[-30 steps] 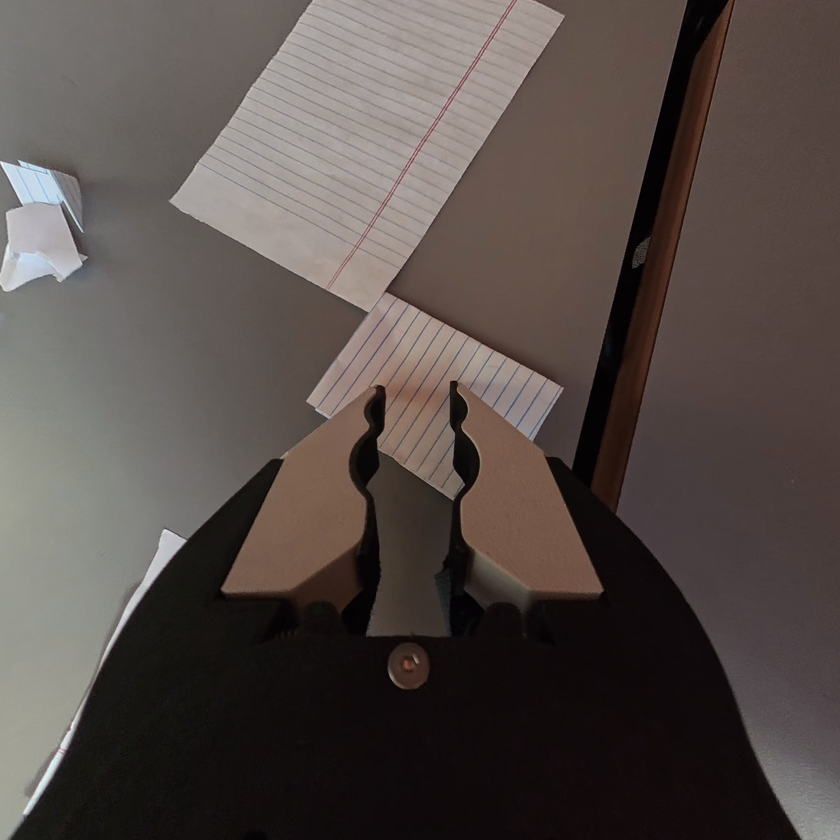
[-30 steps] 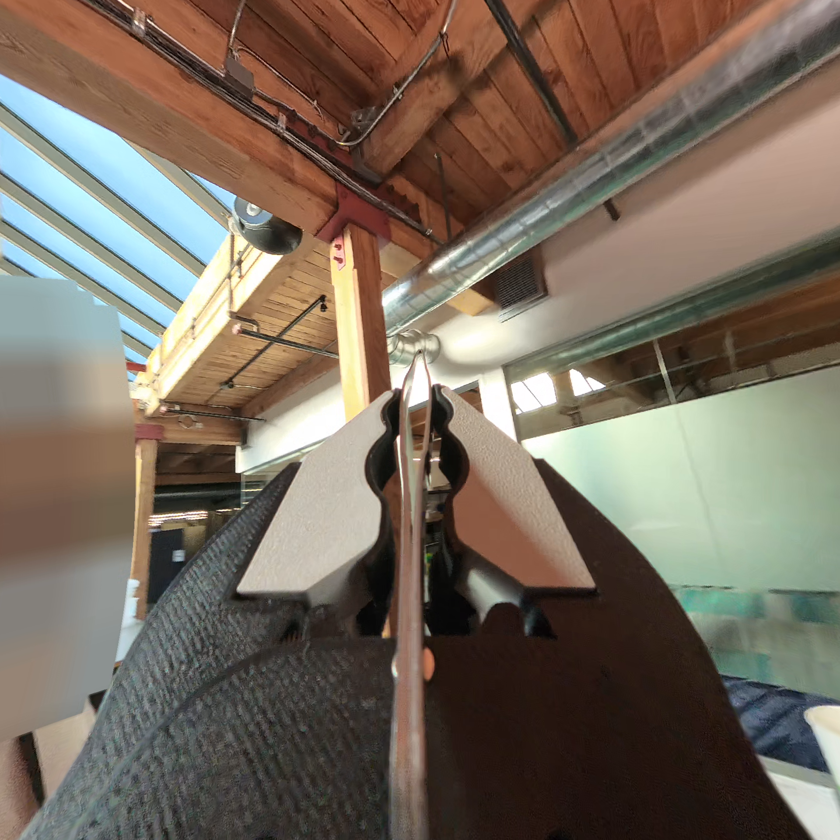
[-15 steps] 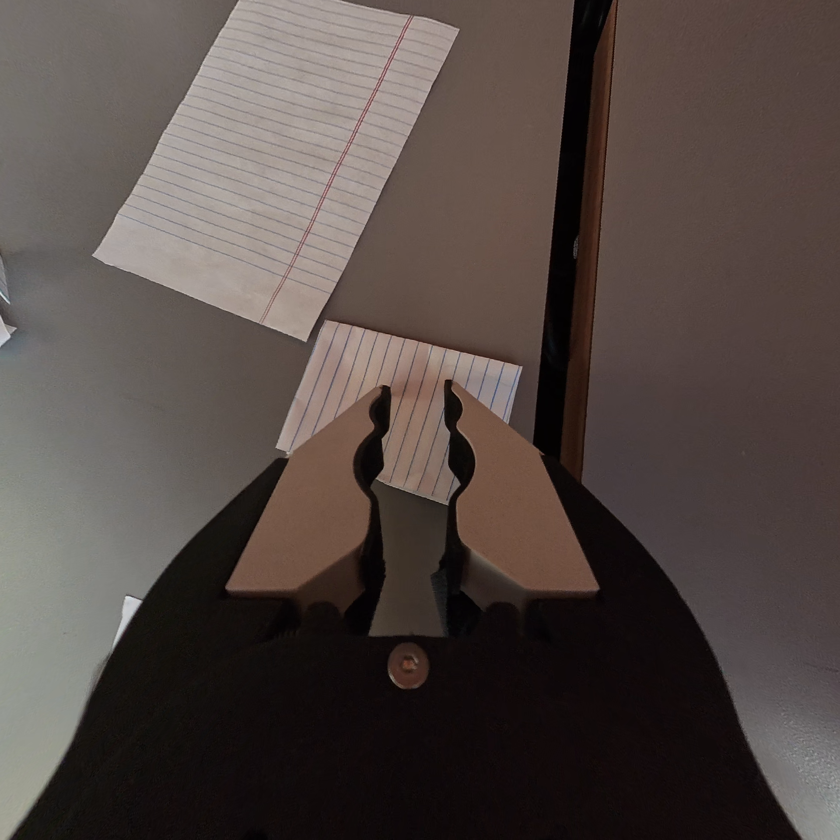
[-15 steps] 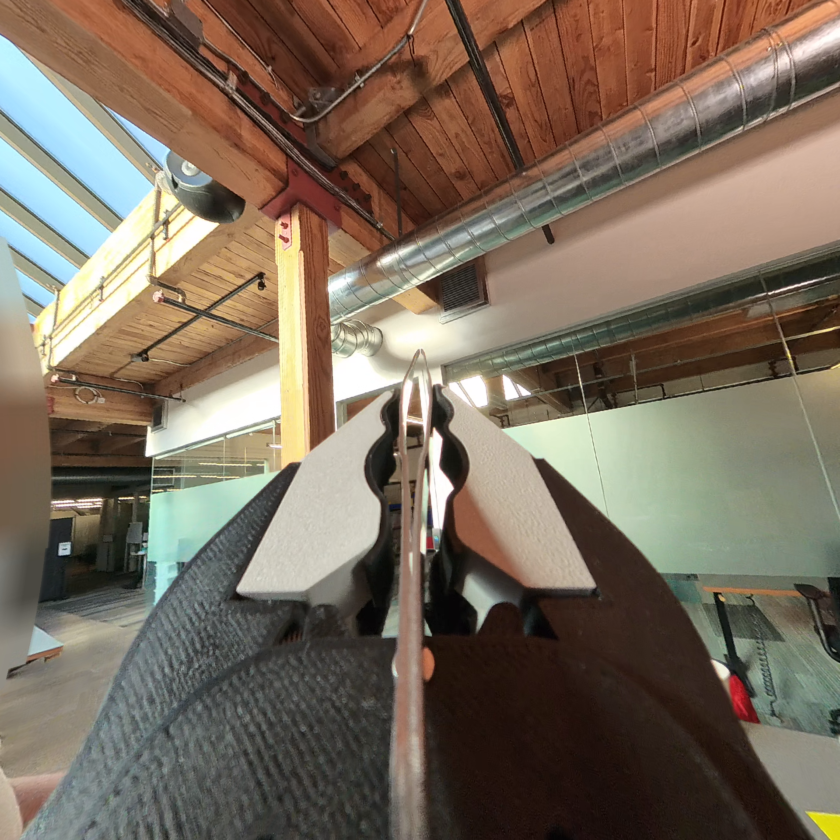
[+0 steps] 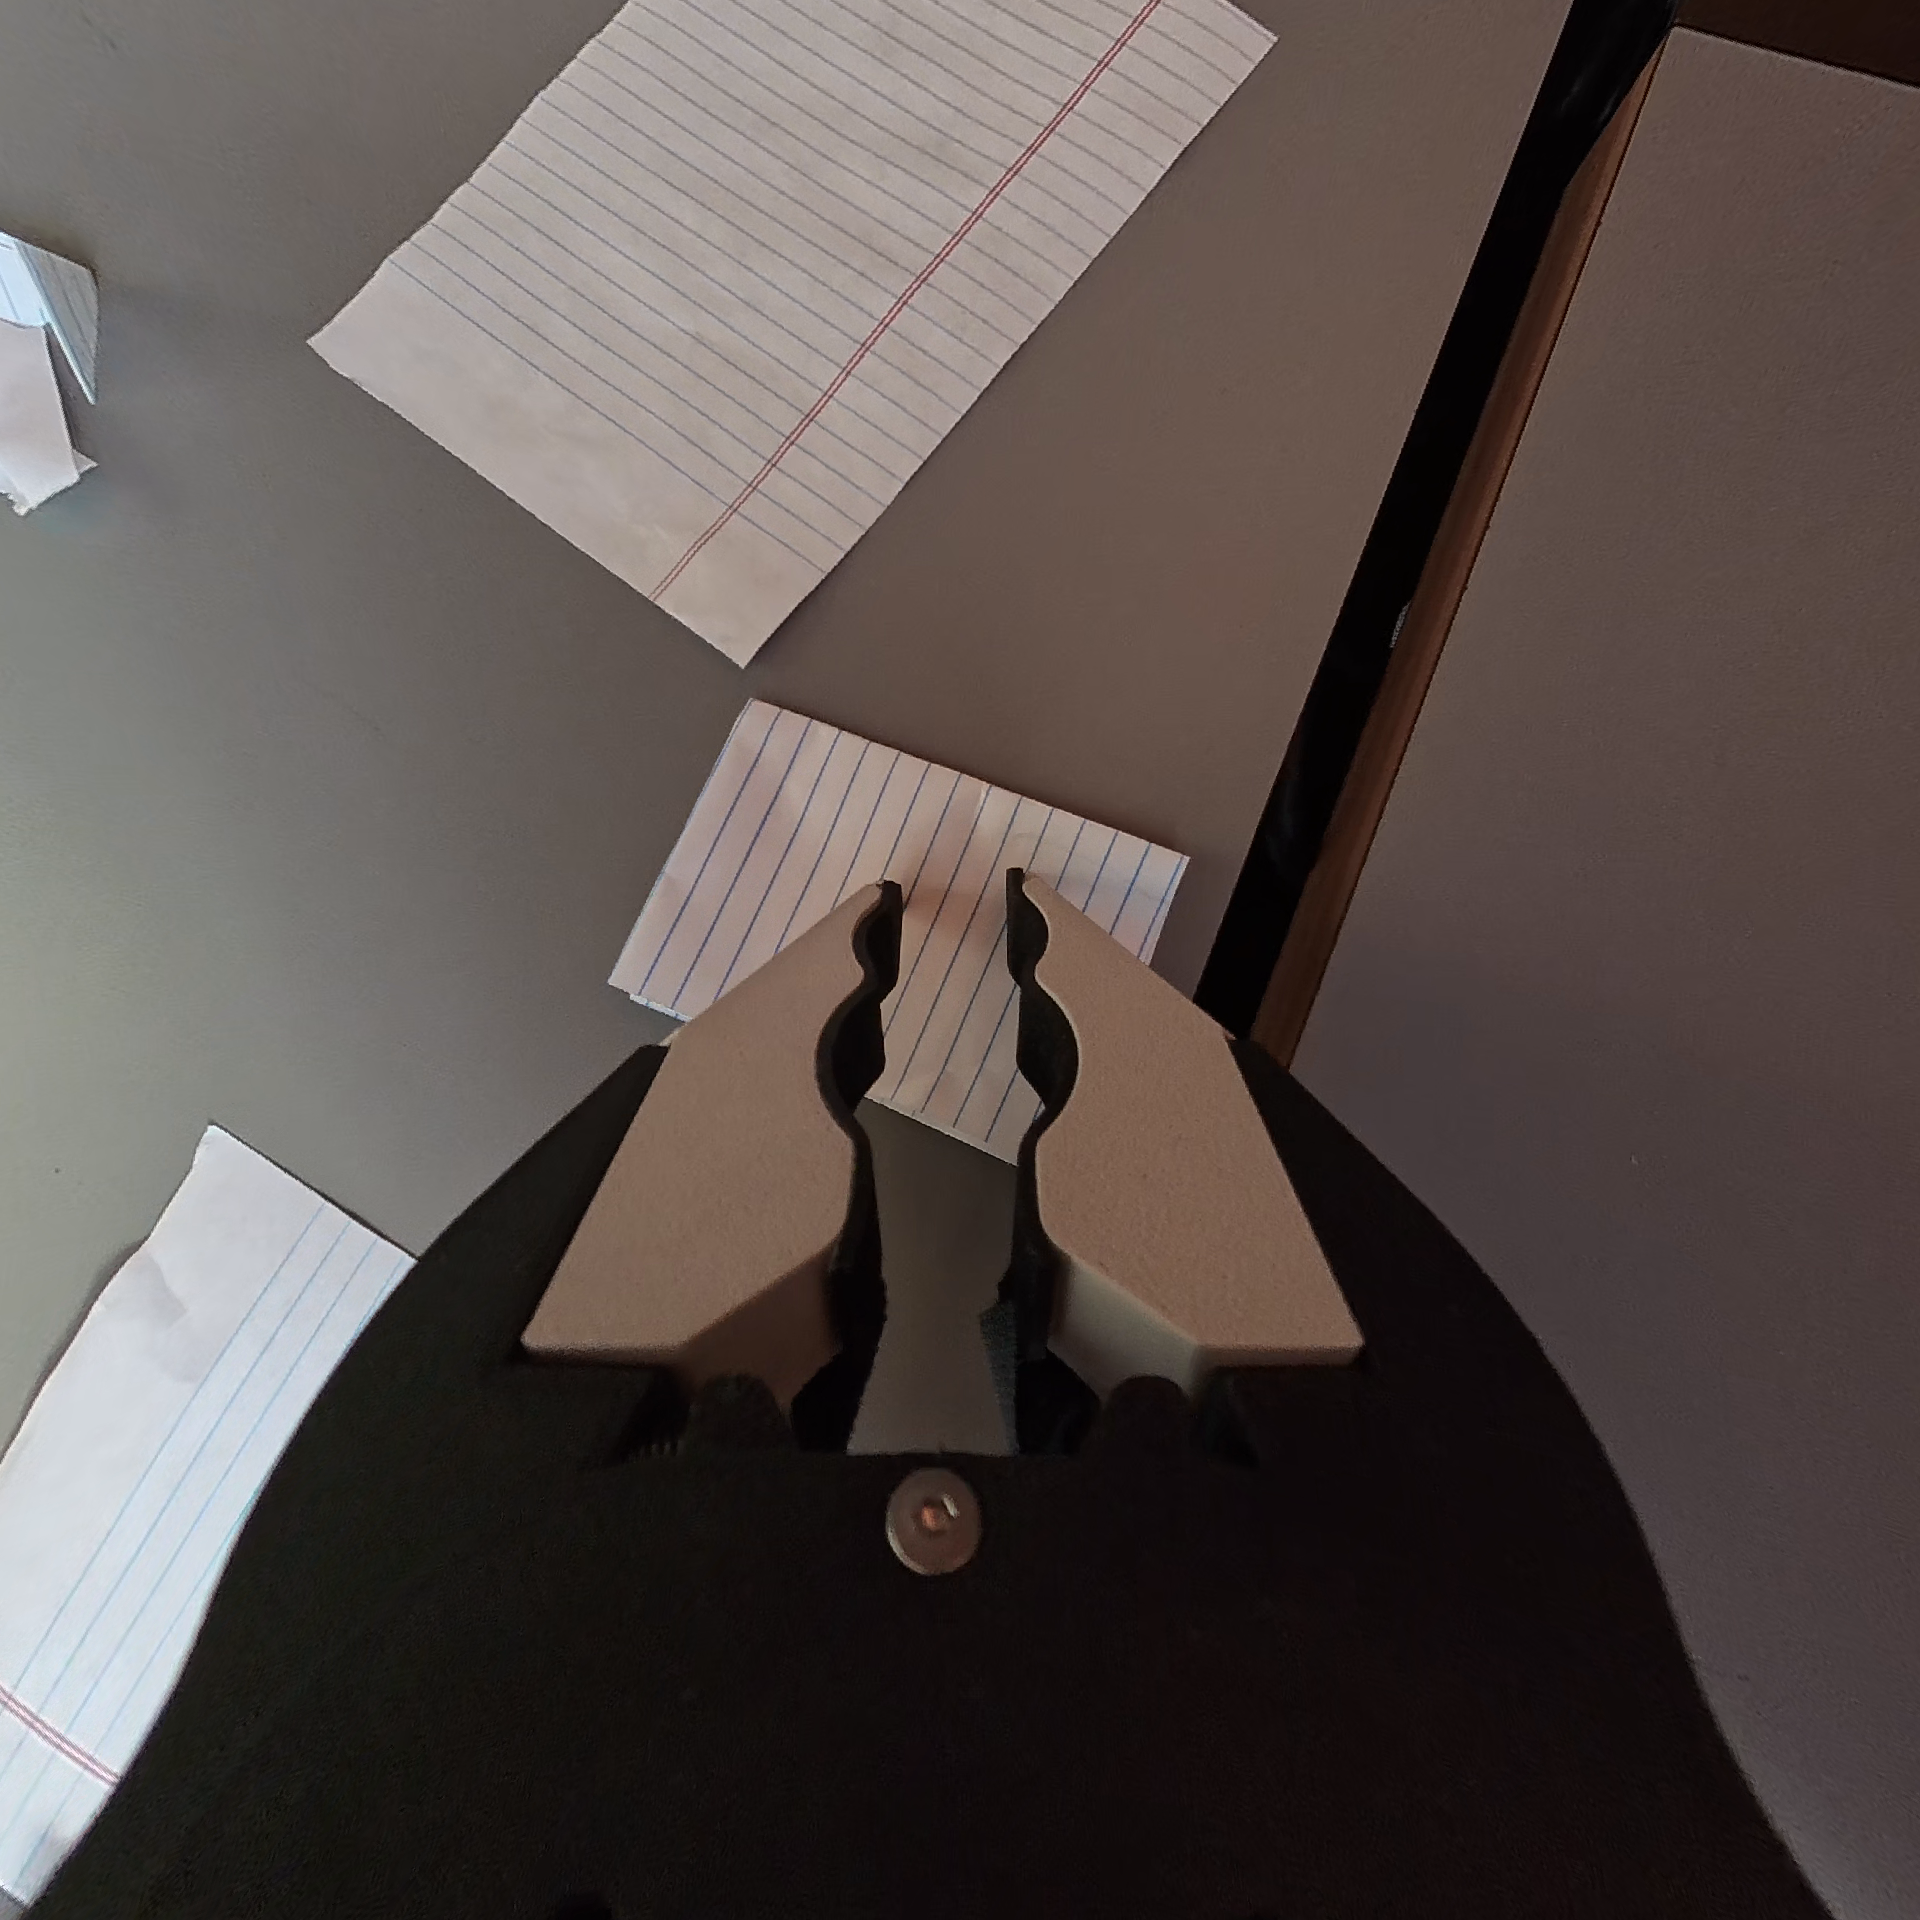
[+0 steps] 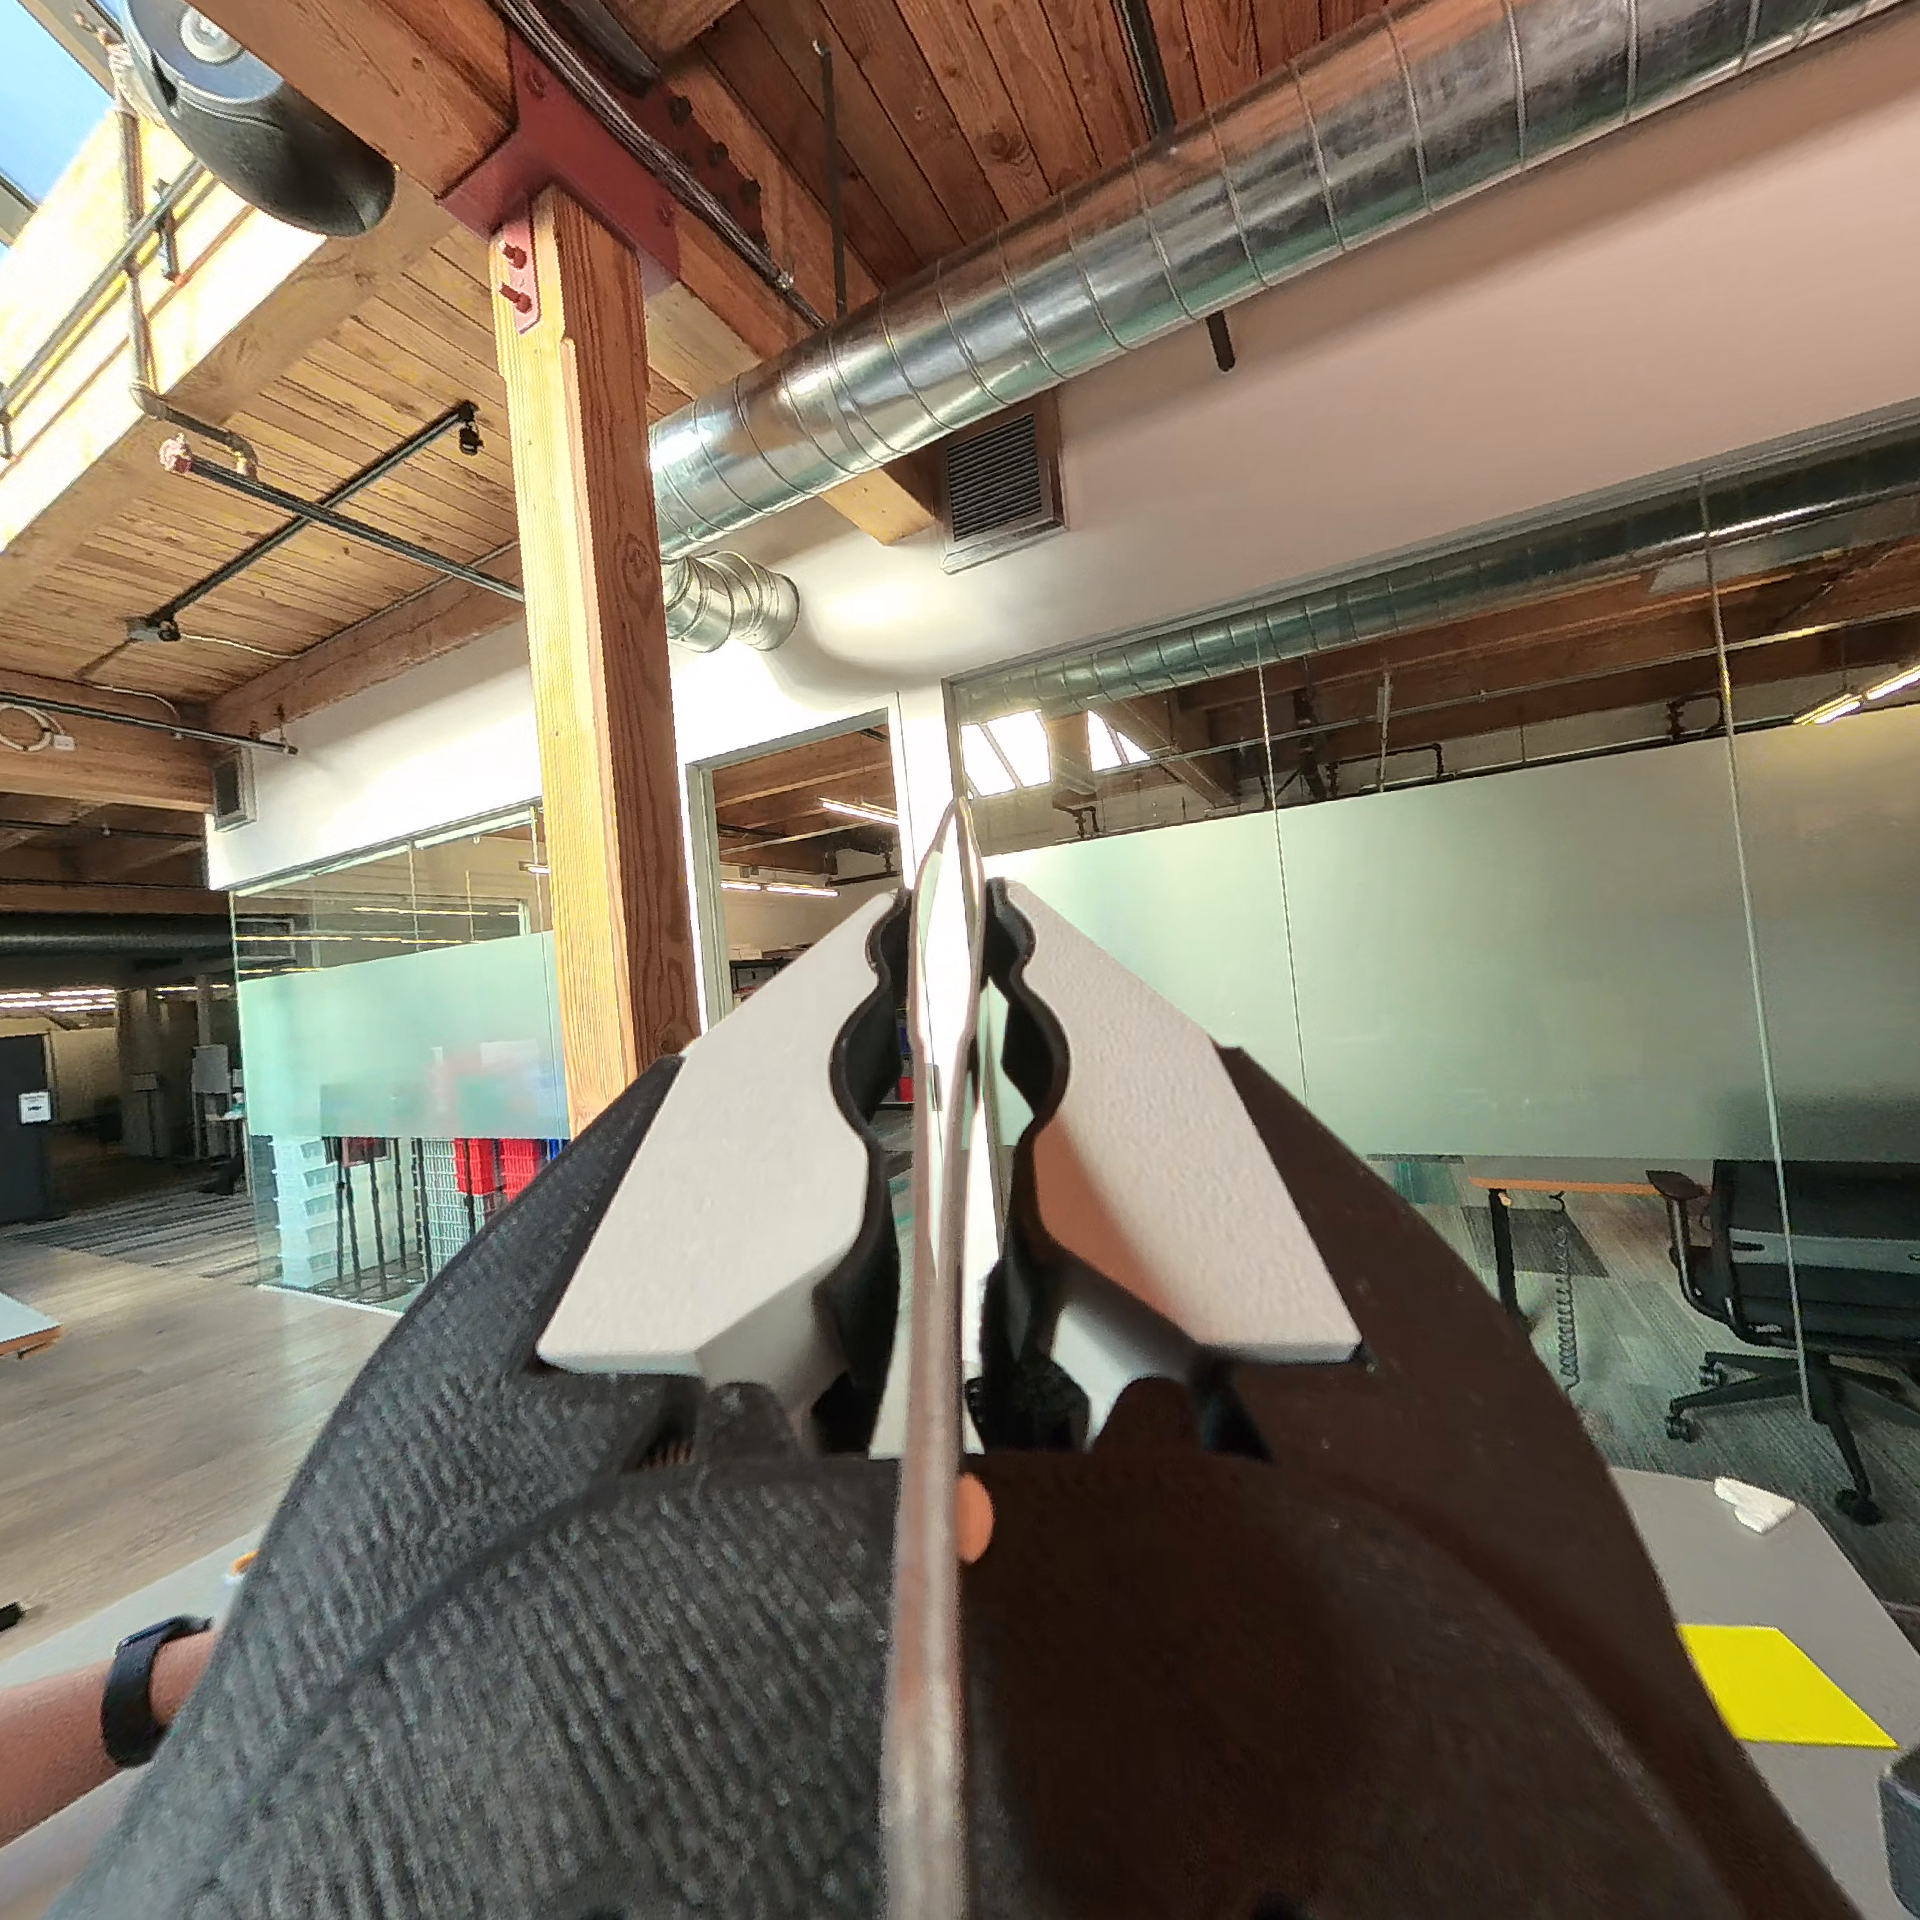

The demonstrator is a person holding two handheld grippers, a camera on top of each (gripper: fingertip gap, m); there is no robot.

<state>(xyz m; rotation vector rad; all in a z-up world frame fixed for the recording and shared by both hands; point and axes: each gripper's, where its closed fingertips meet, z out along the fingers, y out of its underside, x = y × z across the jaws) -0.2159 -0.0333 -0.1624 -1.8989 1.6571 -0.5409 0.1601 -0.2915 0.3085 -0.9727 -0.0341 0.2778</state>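
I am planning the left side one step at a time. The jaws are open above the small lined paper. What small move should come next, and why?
Probably lower the left gripper straight down. Its jaws stand open, and the small folded lined paper lies flat on the grey table right between and ahead of them. The right gripper points up, shut on a thin metal tool, so it cannot help.

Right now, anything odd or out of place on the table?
Yes. Crumpled paper scraps lie at the left edge, apart from the flat large lined sheet. The small lined piece under the open left tool shows a crease. The right tool points up at the room, clamped on thin metal blades.
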